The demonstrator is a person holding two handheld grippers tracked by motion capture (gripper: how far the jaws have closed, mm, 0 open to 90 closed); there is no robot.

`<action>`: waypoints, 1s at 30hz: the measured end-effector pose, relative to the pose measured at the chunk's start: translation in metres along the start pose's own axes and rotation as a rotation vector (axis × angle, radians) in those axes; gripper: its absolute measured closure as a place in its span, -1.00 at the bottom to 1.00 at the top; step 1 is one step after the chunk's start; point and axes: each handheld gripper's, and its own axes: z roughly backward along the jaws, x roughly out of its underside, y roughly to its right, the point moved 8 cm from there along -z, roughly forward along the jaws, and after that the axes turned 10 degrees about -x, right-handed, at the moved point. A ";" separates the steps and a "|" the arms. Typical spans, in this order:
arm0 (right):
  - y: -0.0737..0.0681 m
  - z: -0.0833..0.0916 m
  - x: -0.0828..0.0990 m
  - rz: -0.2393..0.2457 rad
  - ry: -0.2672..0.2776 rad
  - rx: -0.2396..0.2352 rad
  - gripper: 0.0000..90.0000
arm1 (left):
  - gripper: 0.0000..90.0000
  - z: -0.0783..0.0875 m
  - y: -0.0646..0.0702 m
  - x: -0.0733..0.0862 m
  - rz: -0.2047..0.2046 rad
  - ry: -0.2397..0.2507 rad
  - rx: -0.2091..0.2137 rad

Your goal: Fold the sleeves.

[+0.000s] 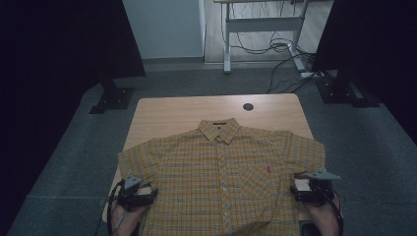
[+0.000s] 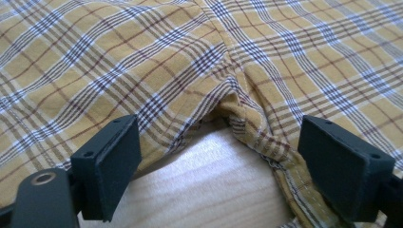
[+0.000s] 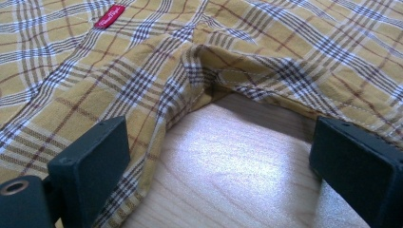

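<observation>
Two black jaws of the right gripper [image 3: 223, 175] stand wide apart over bare wooden table [image 3: 237, 180], facing the underarm notch of a yellow plaid shirt [image 3: 266, 52], whose cloth lies beside each jaw, a red label [image 3: 109, 16] at top left.

A round dark grommet [image 1: 248, 106] is being seen set into the table [image 1: 172, 115], near the middle of its far edge. Beyond the far edge, a desk frame [image 1: 260, 24] is being shown standing on the floor, with cables [image 1: 282, 49] lying tangled under and beside it. Off the far left corner a black stand base [image 1: 113, 98] is being seen, and another base [image 1: 344, 91] off the far right corner.
</observation>
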 end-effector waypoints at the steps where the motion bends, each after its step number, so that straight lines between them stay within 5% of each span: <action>1: 0.000 0.000 0.000 0.000 0.000 0.000 -0.87 | -0.67 0.000 0.000 0.000 -0.003 -0.001 -0.001; 14: 0.000 0.000 0.000 0.000 0.000 0.000 -0.87 | -0.78 -0.002 -0.001 0.000 -0.007 0.002 0.001; 30: 0.000 0.000 0.000 0.001 0.000 0.000 -0.87 | -0.75 0.002 -0.007 -0.006 0.040 0.027 0.008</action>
